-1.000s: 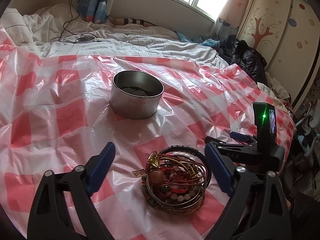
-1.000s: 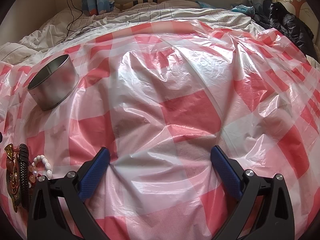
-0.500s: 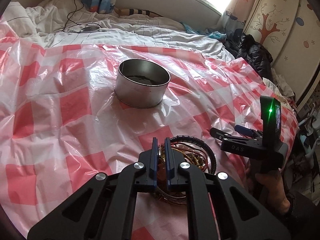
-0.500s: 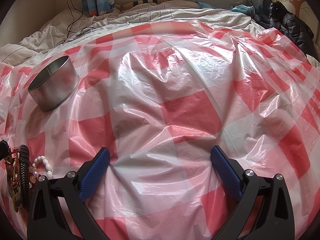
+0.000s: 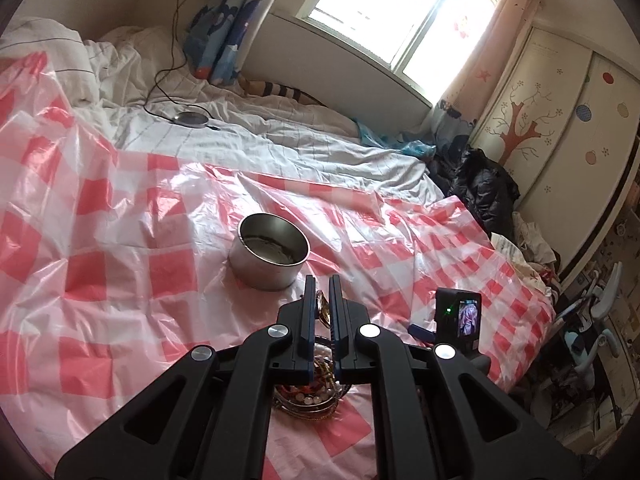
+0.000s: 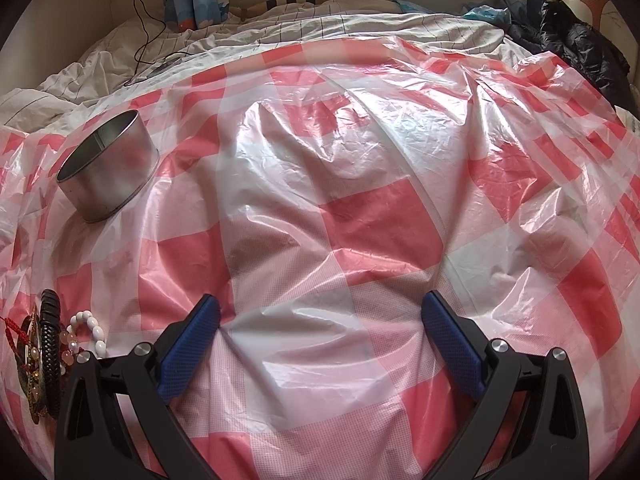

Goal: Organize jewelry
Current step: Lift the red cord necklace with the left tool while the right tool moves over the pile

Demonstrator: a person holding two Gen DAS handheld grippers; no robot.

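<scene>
Lifted gold piece (image 5: 323,307) (pinched), between jaws

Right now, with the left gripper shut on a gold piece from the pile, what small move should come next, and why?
Probably carry the left gripper forward over the tin and open there. It pinches a gold piece above the jewelry pile, the tin stands open just beyond, and the right gripper is open over bare sheet, holding nothing.

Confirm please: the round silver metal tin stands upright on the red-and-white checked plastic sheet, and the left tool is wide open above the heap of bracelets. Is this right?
Not quite. The left tool is shut, pinching a gold-coloured piece from the heap of bracelets, as the left wrist view shows. The round silver metal tin does stand upright on the red-and-white checked plastic sheet.
</scene>
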